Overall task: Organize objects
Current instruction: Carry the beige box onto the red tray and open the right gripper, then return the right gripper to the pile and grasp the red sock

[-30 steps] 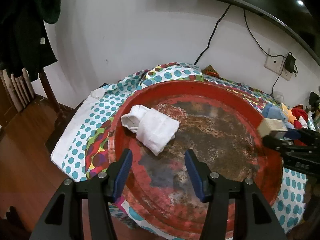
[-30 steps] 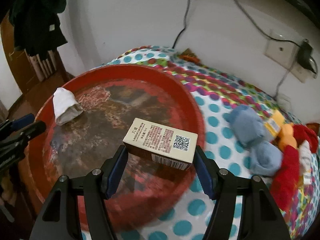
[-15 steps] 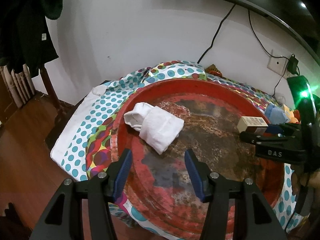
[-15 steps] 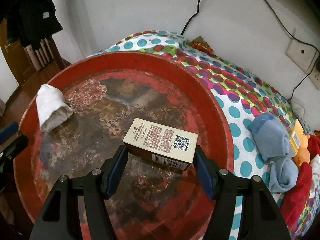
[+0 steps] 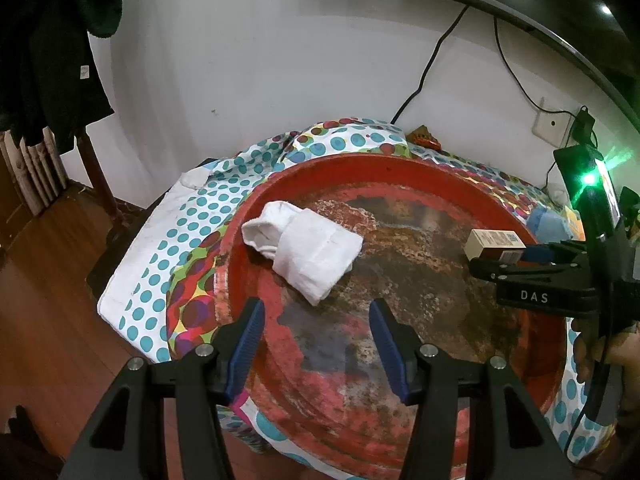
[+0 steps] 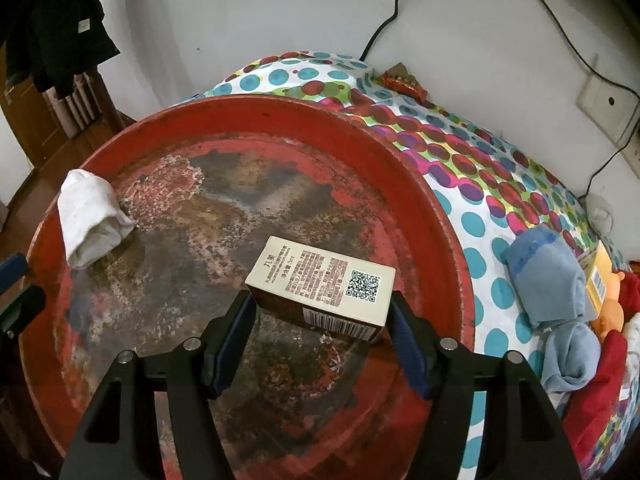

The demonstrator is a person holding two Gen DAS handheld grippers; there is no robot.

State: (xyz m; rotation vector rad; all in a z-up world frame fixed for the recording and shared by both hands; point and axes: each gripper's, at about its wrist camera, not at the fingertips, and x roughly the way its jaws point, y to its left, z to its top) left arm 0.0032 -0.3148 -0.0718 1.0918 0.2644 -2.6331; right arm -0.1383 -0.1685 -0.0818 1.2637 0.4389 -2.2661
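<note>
Red and rust-worn, a round tray is set on a polka-dot cloth. A small beige box with a QR code is grasped between the 2 blue pads of the right gripper and held over the tray's near-right part; whether it touches the tray floor cannot be told. A rolled white sock is lying by the tray's left rim. The left gripper is seen spread and unloaded over the tray's near edge. Blue-grey socks are lying on the cloth beyond the tray's right rim.
</note>
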